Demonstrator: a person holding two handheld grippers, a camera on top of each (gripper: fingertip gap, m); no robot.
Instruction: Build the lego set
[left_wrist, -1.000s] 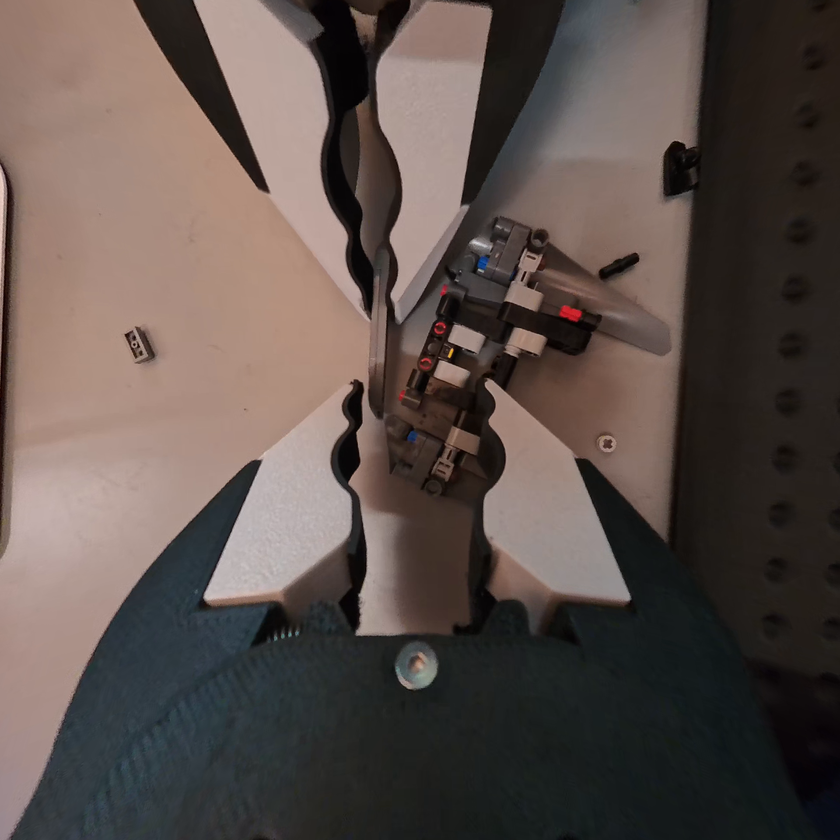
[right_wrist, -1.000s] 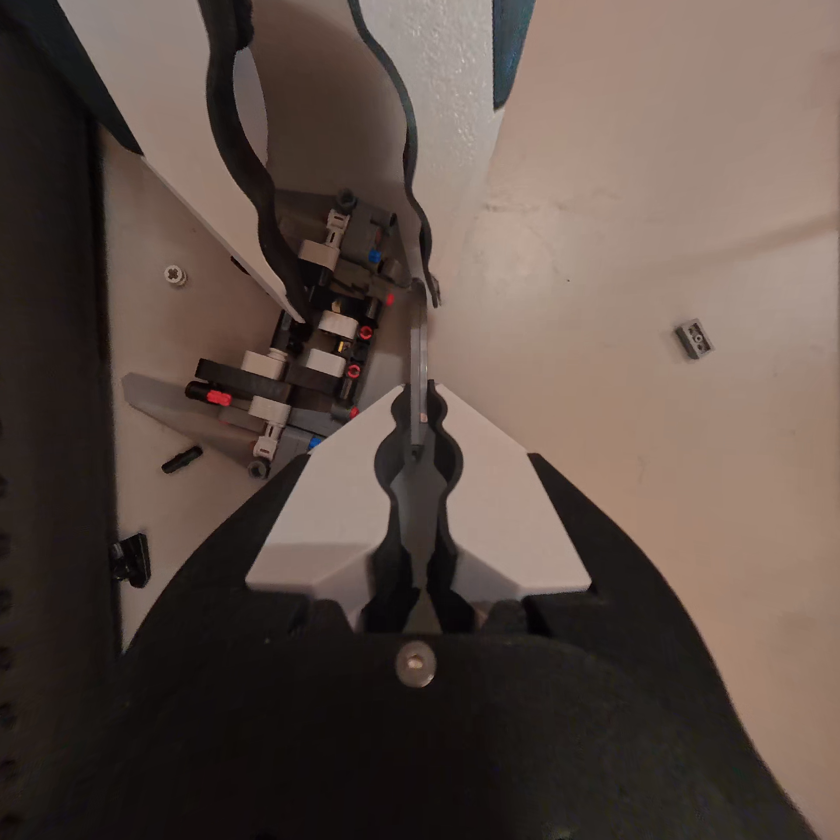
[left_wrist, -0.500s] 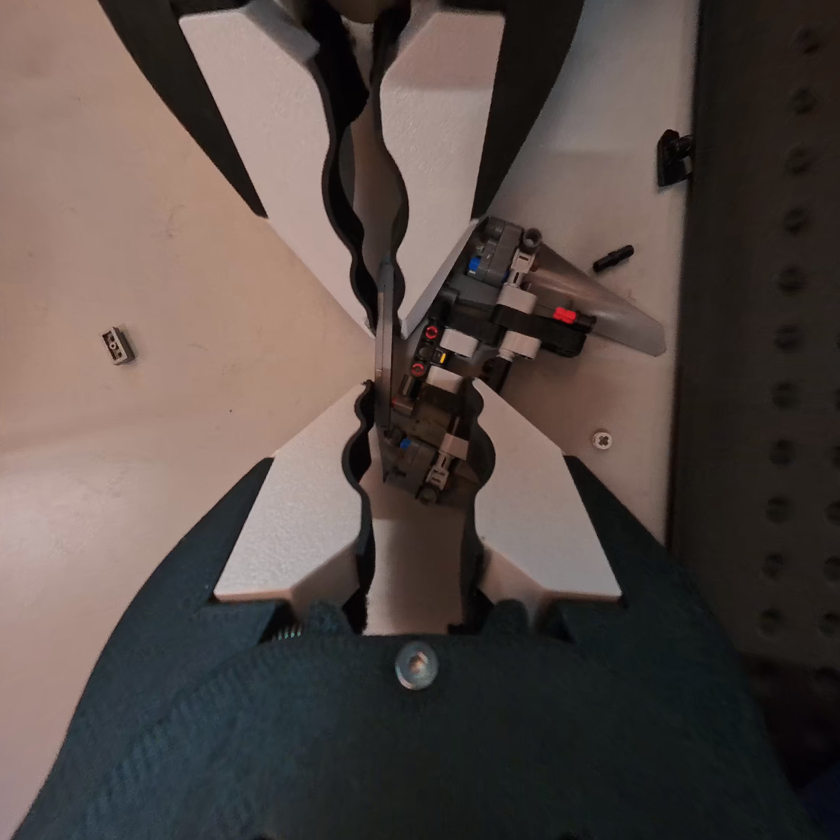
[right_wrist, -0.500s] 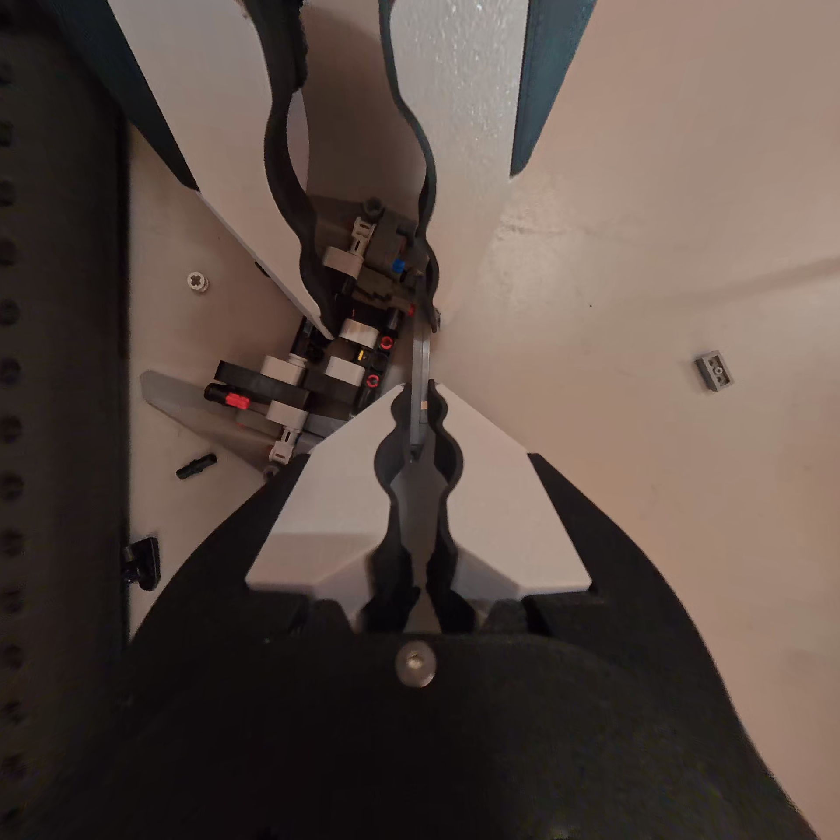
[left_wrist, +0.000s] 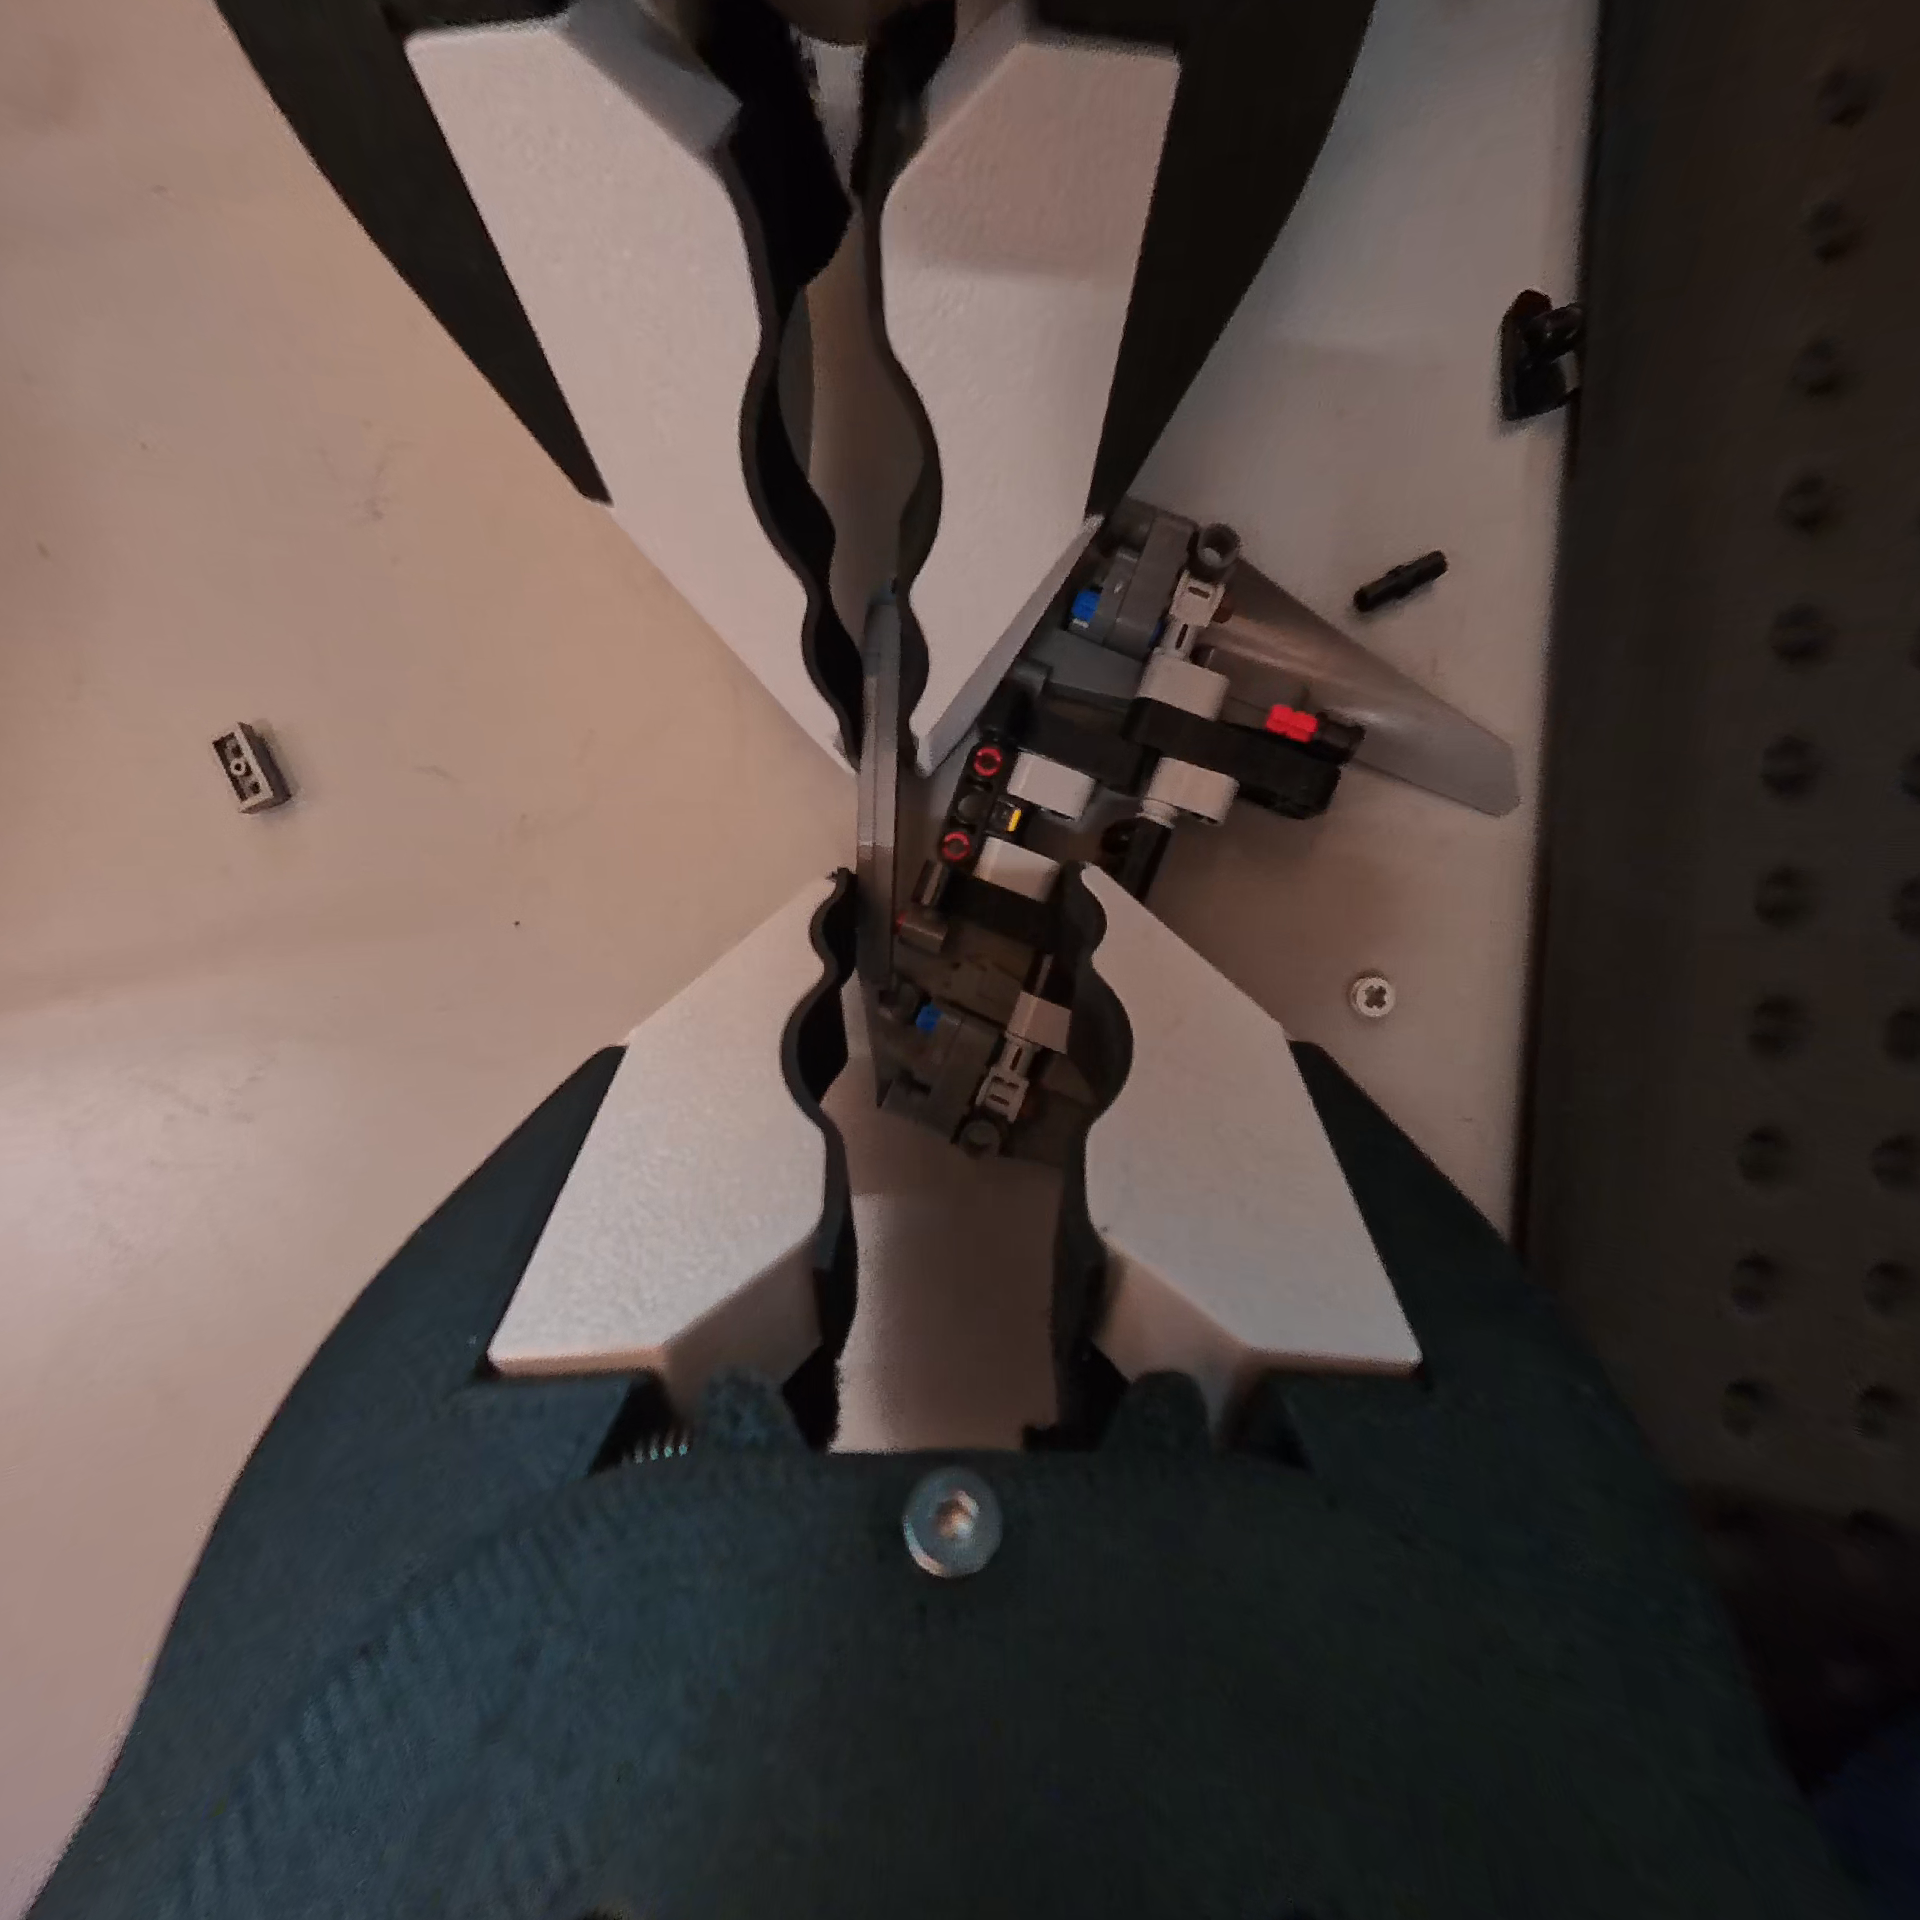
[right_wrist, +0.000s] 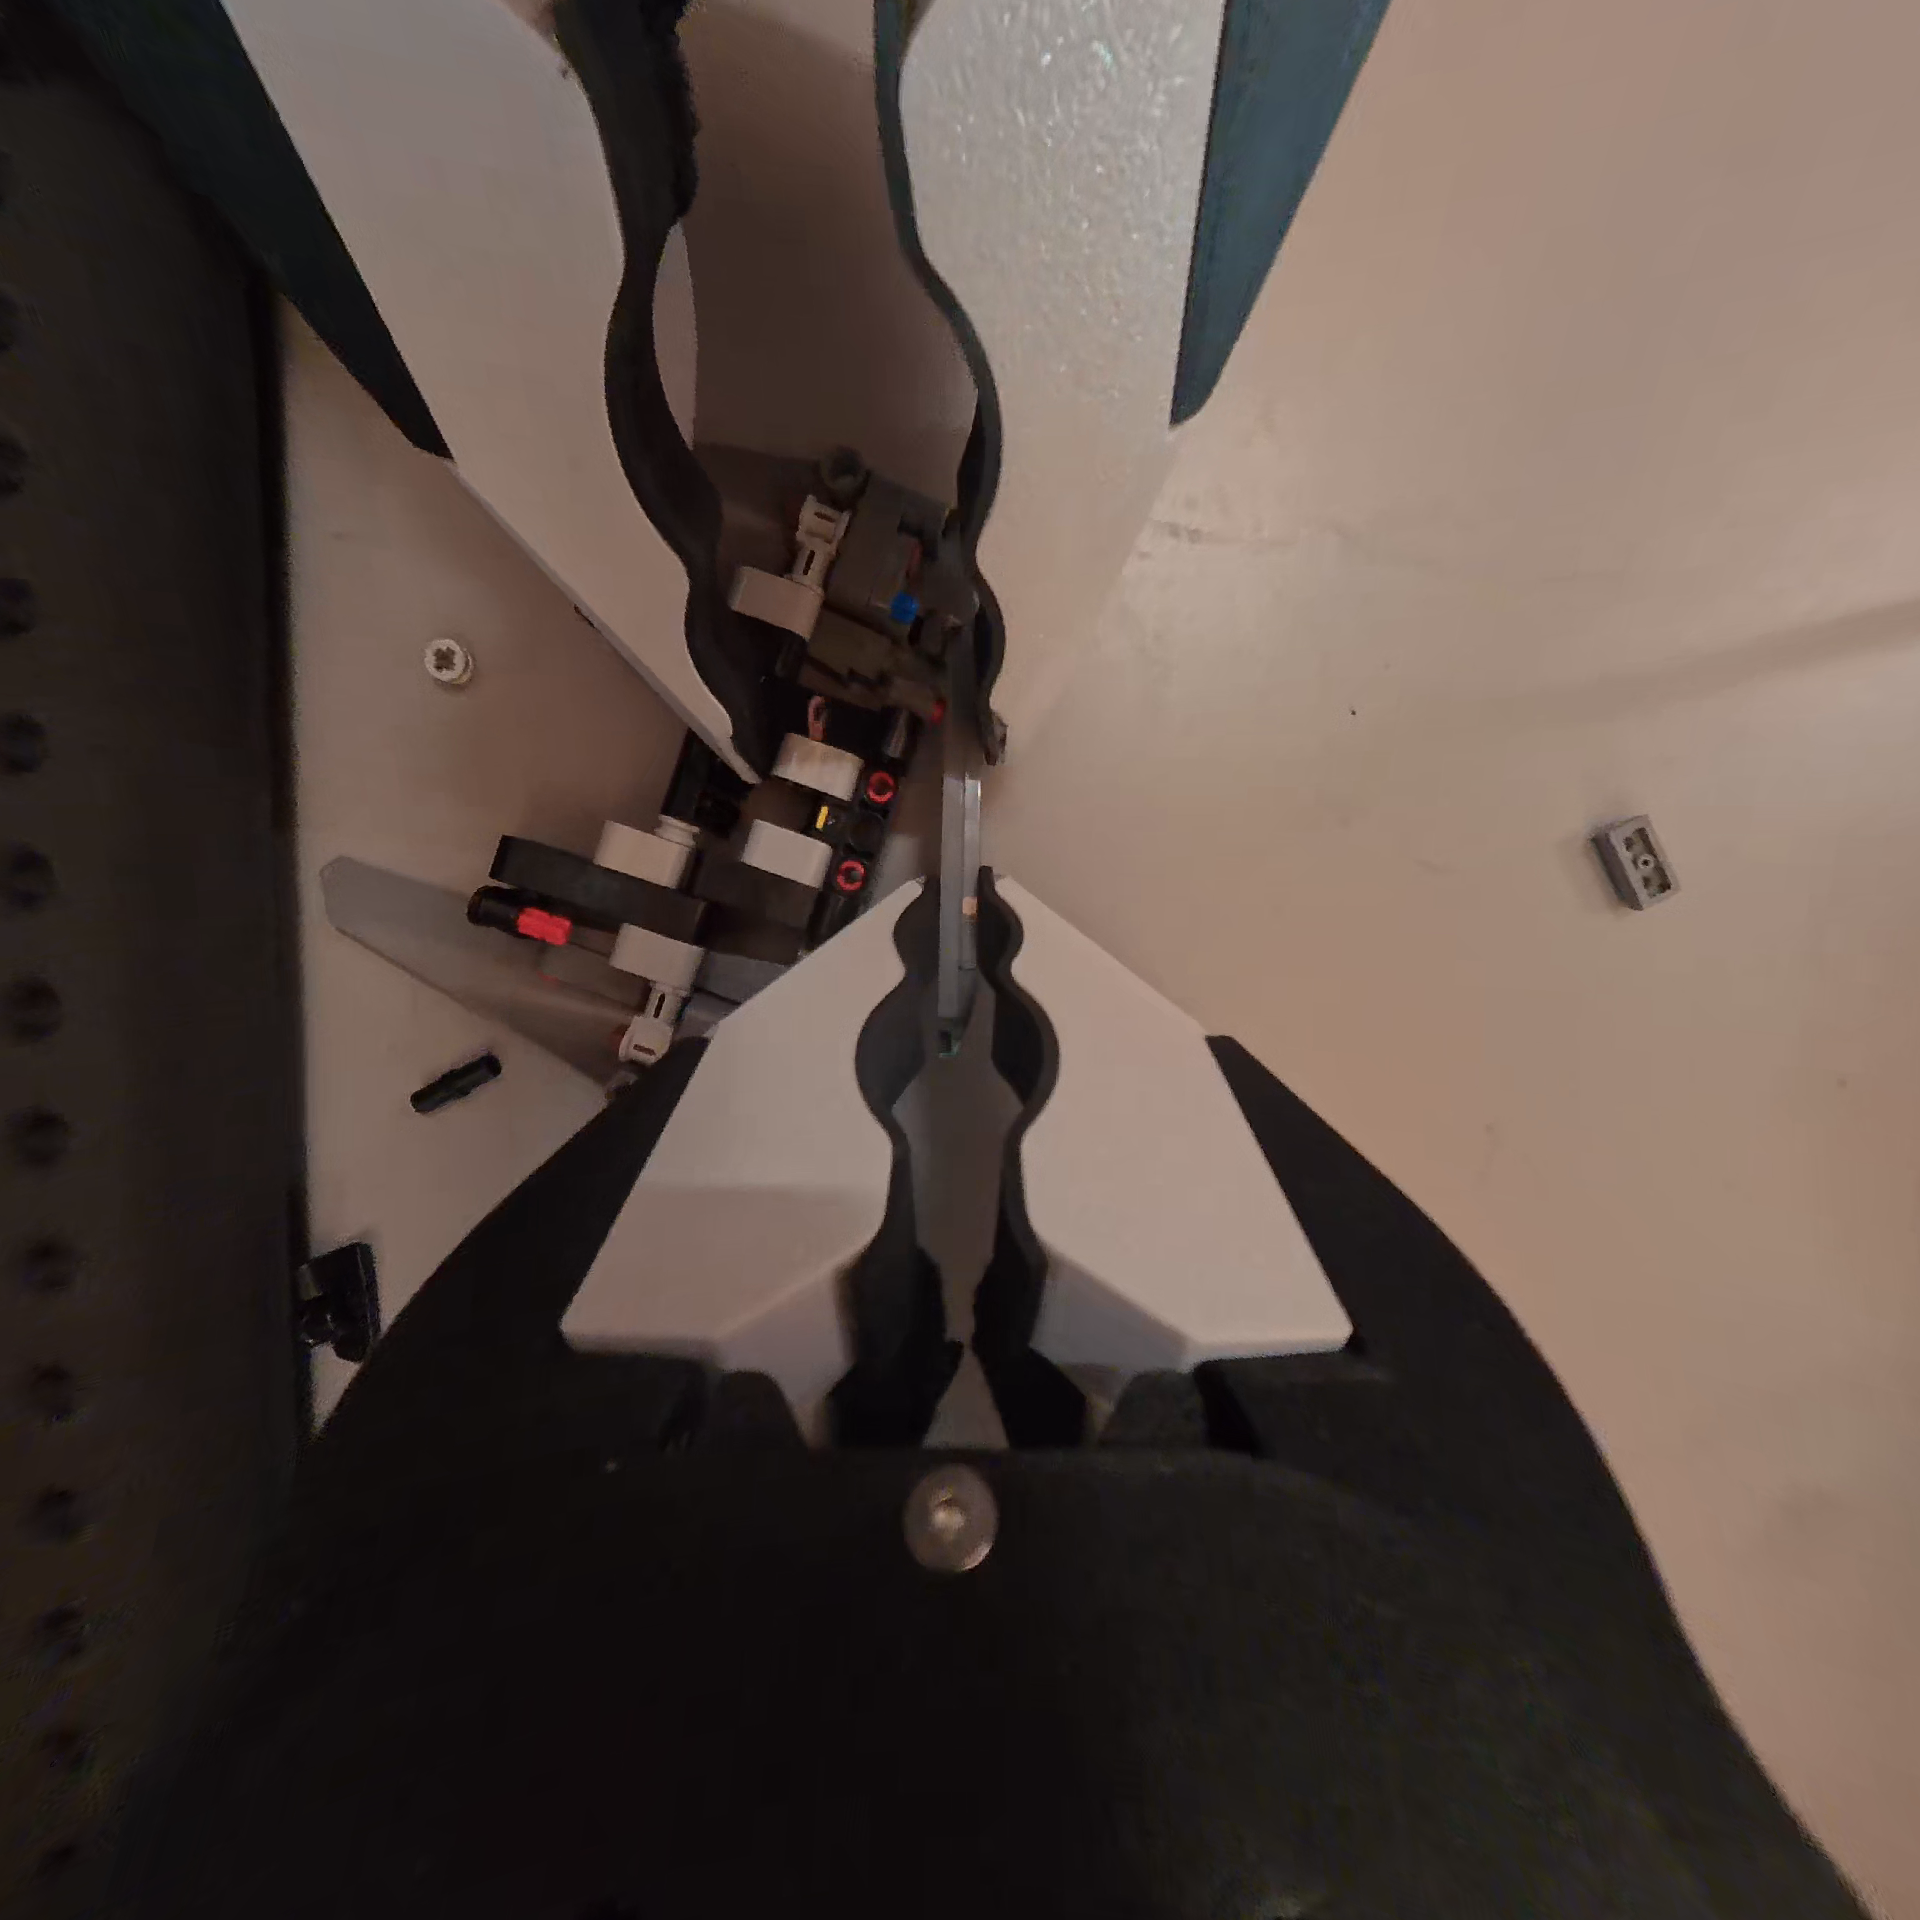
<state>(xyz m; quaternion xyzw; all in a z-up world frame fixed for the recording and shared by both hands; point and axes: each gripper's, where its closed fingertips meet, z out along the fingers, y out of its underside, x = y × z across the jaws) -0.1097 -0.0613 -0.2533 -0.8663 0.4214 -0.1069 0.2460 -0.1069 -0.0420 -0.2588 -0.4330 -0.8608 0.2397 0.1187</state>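
Note:
The lego model (left_wrist: 1049, 790), dark grey and black with white, red and blue parts and a grey wing (left_wrist: 1382, 717), lies on the white table. My left gripper (left_wrist: 961, 883) is shut around the model's near end. My right gripper (right_wrist: 954, 883) is shut on a thin grey plate (right_wrist: 958, 914) held on edge. The plate's far end rests against the side of the model (right_wrist: 790, 831). The right gripper (left_wrist: 888, 753) faces the left one across the model, and the plate (left_wrist: 883, 790) stands between them. The left gripper (right_wrist: 871, 758) shows at the top of the right wrist view.
A small grey brick (left_wrist: 252, 766) lies loose on the table; it also shows in the right wrist view (right_wrist: 1636, 864). A black pin (left_wrist: 1400, 580) and a black piece (left_wrist: 1538, 353) lie beyond the model. A dark perforated panel (left_wrist: 1766, 935) borders the table by a screw (left_wrist: 1371, 995). Less than 4 cm separates the two grippers' tips.
The two grippers have come closer together. The left jaws have narrowed around the model's end. The grey plate has moved in against the model's side.

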